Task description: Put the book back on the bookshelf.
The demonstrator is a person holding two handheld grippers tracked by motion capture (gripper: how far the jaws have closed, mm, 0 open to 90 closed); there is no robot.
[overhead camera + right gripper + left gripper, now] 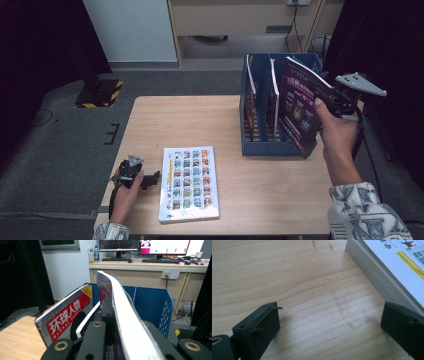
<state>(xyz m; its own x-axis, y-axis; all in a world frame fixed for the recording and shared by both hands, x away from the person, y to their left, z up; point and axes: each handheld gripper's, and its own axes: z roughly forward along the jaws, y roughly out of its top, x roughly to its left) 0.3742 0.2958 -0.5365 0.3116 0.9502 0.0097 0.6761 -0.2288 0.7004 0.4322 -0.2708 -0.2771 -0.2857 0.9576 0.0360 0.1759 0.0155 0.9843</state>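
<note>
A blue file rack point(265, 148) with three slots stands on the right side of the wooden table point(180, 120). My right gripper point(321, 94) is shut on the edge of a dark purple magazine point(299, 107), held upright and tilted at the rack's rightmost slot. In the right gripper view the jaws point(112, 306) clamp that magazine point(126, 317), in front of the rack point(152, 305). A white book point(190, 182) with a grid of colourful pictures lies flat near the front. My left gripper point(151, 179) rests on the table just left of it, open point(330, 315), one jaw beside the book's edge point(384, 270).
Two magazines stand in the rack's other slots point(248, 100) point(273, 95); one has a red cover point(65, 315). A yellow-and-black striped base point(100, 92) sits on the floor beyond the table's left corner. A desk with monitors point(150, 262) stands behind the rack.
</note>
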